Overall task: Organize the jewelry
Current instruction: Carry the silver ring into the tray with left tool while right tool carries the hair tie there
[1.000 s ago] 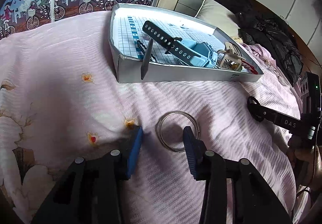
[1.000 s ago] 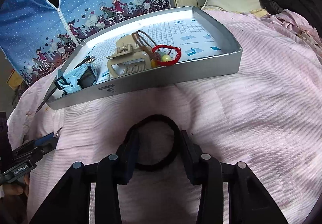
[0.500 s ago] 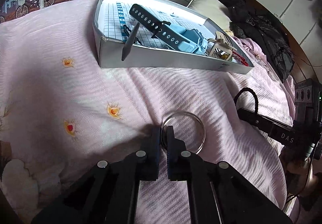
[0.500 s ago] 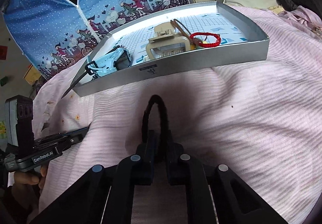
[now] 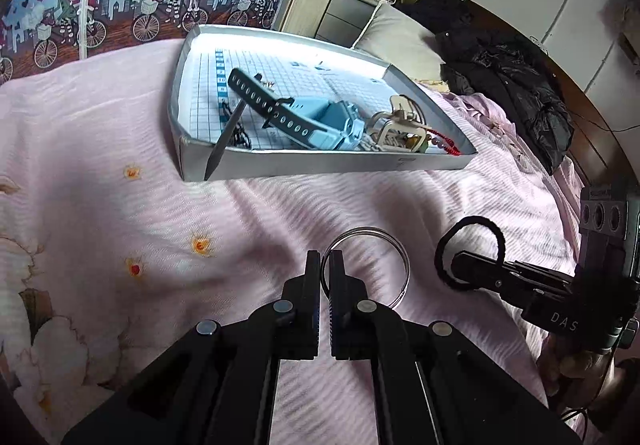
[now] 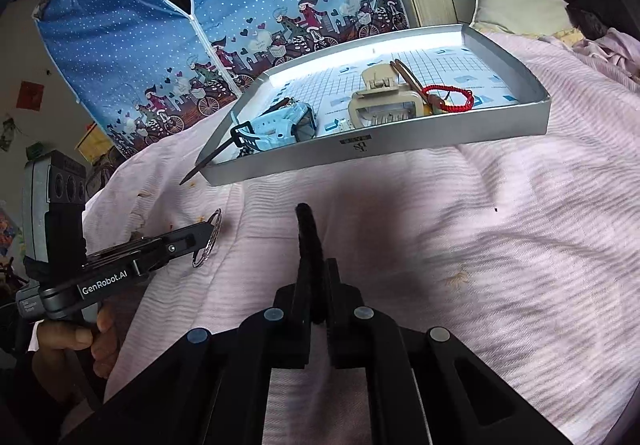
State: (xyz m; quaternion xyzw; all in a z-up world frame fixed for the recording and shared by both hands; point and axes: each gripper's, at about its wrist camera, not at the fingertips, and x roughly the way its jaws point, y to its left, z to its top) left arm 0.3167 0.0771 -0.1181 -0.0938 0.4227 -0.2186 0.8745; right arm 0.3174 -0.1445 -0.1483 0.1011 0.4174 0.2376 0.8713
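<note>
Pinching shut, left fingers (image 5: pixel 313 265) grip metal ring (image 5: pixel 400 257), right fingers (image 6: pixel 333 277) black hair tie (image 6: pixel 307 229).

A silver tray (image 5: pixel 320 165) rests on the pink bedspread (image 5: pixel 100 165).

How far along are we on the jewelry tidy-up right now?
Done: the silver tray holds a blue watch, beige claw clip and red bracelet. In hand: left gripper is shut on the metal ring, right gripper on the black hair tie, both over the pink bedspread. Left: drop both in the tray.
</note>
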